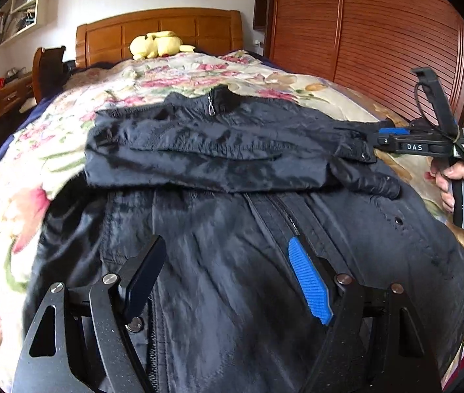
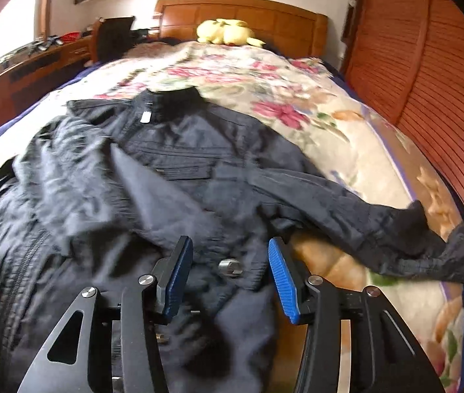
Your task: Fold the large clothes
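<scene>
Black nylon jacket [image 1: 219, 150] with a front zipper lies flat on the floral quilt [image 1: 173, 78] of the wooden bed, collar toward the headboard at 12 o'clock and hem toward the person at 6 o'clock. Its long axis therefore runs from 6 to 12, along the bed. One sleeve is already laid across the chest from 9 to 3 o'clock. In the right wrist view the other sleeve [image 2: 379, 229] stretches out toward 4 o'clock, with its cuff near the edge of the quilt.

The left gripper [image 1: 228, 275] hovers over the lower front of the jacket, beside the zipper, with its jaws wide apart and nothing between them. The right gripper [image 2: 230, 278] has its jaws partly apart too; cloth and a metal snap button [image 2: 230, 267] show in the gap, but the pads do not press on them. In the left wrist view its tip [image 1: 392, 137] is at 3 o'clock, at the cuff of the folded sleeve.

I judge the step is bringing the sleeves inside. To do it well, it is better to take the loose sleeve near the cuff, lift it only a little, lay it straight across the chest, and smooth the slippery cloth before folding the hem up toward the collar.
</scene>
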A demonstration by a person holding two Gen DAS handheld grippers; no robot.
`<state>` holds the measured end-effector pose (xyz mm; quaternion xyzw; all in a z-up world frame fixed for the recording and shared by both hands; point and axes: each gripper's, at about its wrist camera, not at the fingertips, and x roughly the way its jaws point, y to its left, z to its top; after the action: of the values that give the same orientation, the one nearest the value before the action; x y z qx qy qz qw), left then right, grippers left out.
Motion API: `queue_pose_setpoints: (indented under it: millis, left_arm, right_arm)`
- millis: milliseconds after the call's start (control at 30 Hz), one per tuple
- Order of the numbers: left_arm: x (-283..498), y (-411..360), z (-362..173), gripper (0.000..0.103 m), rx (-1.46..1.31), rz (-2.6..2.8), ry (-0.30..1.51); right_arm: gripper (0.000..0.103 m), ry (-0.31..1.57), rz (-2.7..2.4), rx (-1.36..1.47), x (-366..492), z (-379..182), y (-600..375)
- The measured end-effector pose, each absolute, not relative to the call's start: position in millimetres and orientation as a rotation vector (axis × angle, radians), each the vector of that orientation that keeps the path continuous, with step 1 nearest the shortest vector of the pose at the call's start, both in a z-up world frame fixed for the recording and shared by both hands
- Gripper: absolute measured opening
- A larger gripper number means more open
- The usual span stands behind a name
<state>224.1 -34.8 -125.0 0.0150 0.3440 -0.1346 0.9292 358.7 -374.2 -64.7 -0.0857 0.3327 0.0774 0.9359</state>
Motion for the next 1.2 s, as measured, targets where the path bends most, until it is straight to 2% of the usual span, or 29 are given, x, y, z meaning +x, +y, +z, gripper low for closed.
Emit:
queue_pose_setpoints:
  millis: [300, 567, 867, 1200]
  left_arm:
    - [219, -37, -133, 0.078, 0.037, -0.287, 0.681]
    - [215, -38, -133, 0.078, 0.047, -0.299, 0.666]
    - [216, -37, -135, 0.078, 0.05, -0.303, 0.674]
    - [217, -37, -136, 0.078, 0.051, -0.302, 0.675]
  right_arm:
    - [0.05, 0.736, 0.3, -0.221, 355, -80, -319]
    - [0.05, 0.86, 0.301, -0.223, 375, -127, -312]
    - [0.05, 0.854, 0.27, -0.18, 356, -100, -336]
    - [0.05, 0.781, 0.094, -0.147, 328, -54, -421]
